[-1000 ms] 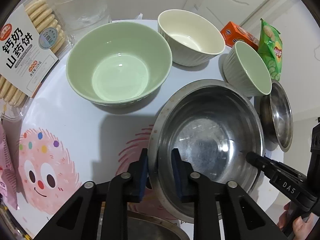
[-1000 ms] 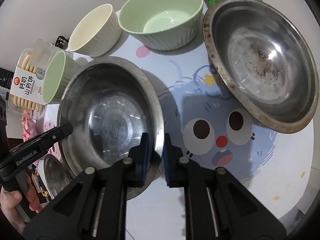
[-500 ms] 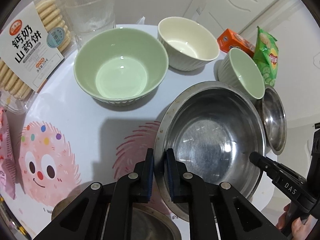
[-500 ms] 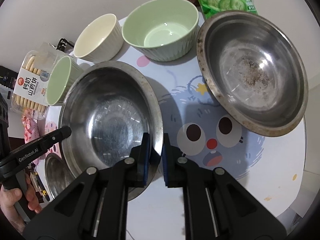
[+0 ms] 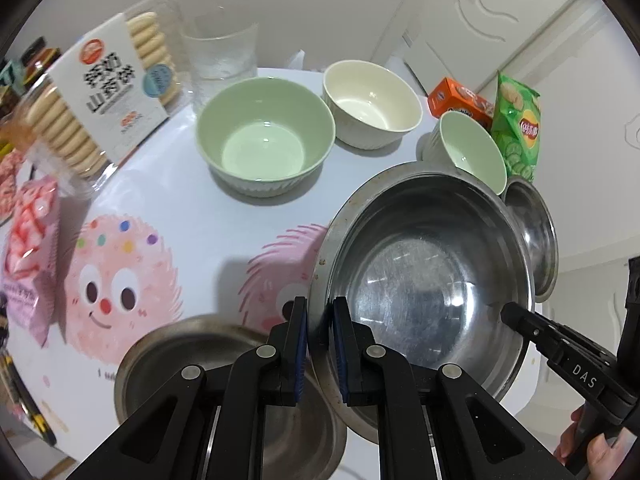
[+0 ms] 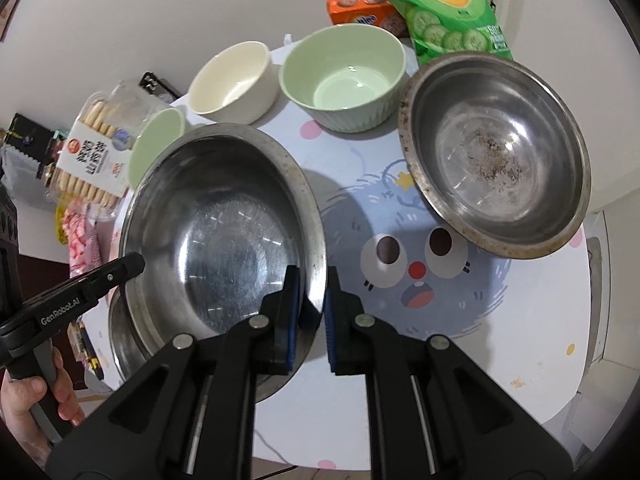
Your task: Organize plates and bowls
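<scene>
A large steel bowl (image 5: pixel 424 280) (image 6: pixel 224 224) hangs above the table, held from both sides. My left gripper (image 5: pixel 319 320) is shut on its near rim. My right gripper (image 6: pixel 313 292) is shut on the opposite rim. Each view shows the other gripper's fingertips (image 5: pixel 520 320) (image 6: pixel 128 266) at the far rim. On the table stand a big green bowl (image 5: pixel 264 140) (image 6: pixel 344 76), a cream bowl (image 5: pixel 372 100) (image 6: pixel 232 80) and a small green bowl (image 5: pixel 472 148) (image 6: pixel 156 144). A soiled steel bowl (image 6: pixel 496 152) (image 5: pixel 536 232) sits beyond the right rim.
Another steel bowl (image 5: pixel 192 352) (image 6: pixel 124 340) lies below the left gripper. A biscuit pack (image 5: pixel 100 92), a clear cup (image 5: pixel 224 52), an orange box (image 5: pixel 456 100) and a green crisp bag (image 6: pixel 444 8) ring the round cartoon-print table (image 5: pixel 200 216). A hand (image 6: pixel 36 400) grips the left handle.
The left jaws have drawn together onto the rim. Both grippers have risen with the large steel bowl, and the table and the other bowls look farther away.
</scene>
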The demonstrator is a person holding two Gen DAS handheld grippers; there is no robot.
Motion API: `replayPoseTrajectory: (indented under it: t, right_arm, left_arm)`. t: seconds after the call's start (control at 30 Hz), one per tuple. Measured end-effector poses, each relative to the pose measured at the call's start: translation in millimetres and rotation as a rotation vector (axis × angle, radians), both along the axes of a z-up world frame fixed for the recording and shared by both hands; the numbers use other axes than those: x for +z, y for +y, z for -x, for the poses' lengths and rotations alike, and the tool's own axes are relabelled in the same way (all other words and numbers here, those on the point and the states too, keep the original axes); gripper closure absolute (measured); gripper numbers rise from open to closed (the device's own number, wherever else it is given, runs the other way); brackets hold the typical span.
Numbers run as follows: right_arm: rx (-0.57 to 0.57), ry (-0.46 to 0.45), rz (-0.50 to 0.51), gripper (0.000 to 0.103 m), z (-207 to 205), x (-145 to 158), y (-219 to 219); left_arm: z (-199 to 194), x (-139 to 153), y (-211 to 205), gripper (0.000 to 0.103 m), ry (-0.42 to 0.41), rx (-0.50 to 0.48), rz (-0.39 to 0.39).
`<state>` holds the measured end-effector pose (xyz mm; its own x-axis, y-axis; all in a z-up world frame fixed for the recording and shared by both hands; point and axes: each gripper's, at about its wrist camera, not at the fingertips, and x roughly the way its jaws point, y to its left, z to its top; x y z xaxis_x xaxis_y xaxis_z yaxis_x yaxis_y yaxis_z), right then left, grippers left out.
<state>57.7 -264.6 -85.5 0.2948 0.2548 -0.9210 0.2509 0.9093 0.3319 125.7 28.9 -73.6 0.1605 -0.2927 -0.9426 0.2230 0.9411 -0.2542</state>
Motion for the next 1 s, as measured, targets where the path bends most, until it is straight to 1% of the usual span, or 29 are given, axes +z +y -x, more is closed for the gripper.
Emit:
replayPoseTrajectory:
  t: [0.27,0.43,0.77,1.0]
  right_arm:
    - [0.072,-0.023,-0.004,0.09,8,17,19]
    - [0.131,-0.026,-0.018,0.09,10,17,39]
    - [0.248,-0.016,-0.036,0.09,8,9,97]
    - [0.317,0.003,-0.032,0.089,8,0,129]
  left_arm:
    - [26,18,30,0.091,-0.025,0.069,-0.008]
    - [37,21,54,0.091,-0.029,0.126,-0.022]
    - [56,16,110,0.091,-0.02,0.231,-0.048]
    - [70,6,139,0.091,-0.011,0.26,-0.082]
